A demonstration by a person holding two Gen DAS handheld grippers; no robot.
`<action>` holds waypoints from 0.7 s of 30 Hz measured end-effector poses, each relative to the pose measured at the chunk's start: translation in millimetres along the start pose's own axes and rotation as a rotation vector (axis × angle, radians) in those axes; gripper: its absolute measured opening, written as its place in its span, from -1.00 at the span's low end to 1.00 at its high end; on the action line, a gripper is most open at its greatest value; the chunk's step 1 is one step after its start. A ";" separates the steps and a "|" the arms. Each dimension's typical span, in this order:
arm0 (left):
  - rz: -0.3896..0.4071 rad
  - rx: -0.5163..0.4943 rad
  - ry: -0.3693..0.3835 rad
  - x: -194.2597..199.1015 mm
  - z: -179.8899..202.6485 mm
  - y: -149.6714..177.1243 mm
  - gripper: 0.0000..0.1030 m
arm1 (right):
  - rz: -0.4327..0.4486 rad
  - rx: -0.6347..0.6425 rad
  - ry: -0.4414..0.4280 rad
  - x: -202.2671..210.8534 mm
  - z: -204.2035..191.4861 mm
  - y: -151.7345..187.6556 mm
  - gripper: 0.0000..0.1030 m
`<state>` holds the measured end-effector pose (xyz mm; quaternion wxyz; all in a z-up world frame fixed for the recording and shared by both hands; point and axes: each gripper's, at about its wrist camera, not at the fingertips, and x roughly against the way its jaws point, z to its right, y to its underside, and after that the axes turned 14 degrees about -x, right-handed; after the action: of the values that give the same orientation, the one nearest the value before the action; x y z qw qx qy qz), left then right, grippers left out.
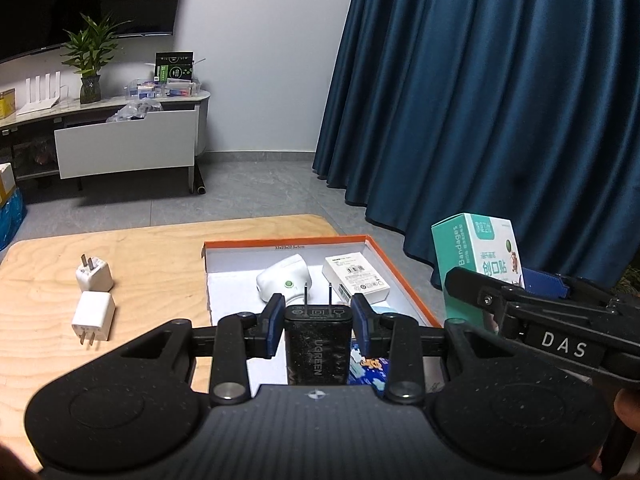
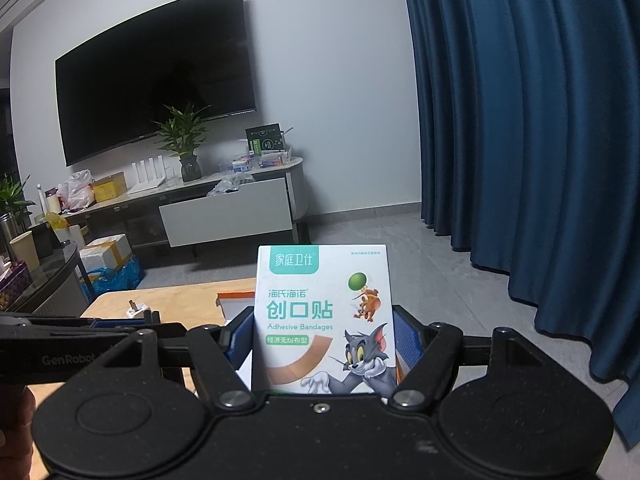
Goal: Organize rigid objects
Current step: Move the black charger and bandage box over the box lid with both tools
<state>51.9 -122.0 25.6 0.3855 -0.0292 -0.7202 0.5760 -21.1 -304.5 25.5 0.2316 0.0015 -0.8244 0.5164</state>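
Left tool (image 1: 318,322) is pinching a black charger (image 1: 316,344), right tool (image 2: 322,344) is gripping the bandage box (image 2: 322,312); two white plugs (image 1: 94,296) are waiting on the worktop (image 1: 160,256), tray (image 1: 396,276) partly filled.

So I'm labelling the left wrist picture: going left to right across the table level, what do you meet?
Two white plug adapters → black charger gripped in the left gripper, over the orange-rimmed tray → bandage box held in the right gripper.
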 end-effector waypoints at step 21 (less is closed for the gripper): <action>-0.039 0.026 0.002 -27.4 -12.0 -5.4 -0.31 | -0.053 0.013 0.008 -44.1 -0.5 -3.7 0.63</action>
<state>80.3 -127.5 16.4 0.3979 -0.0108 -0.7127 0.5777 19.4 -316.2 12.0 0.2485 0.0229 -0.8197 0.5155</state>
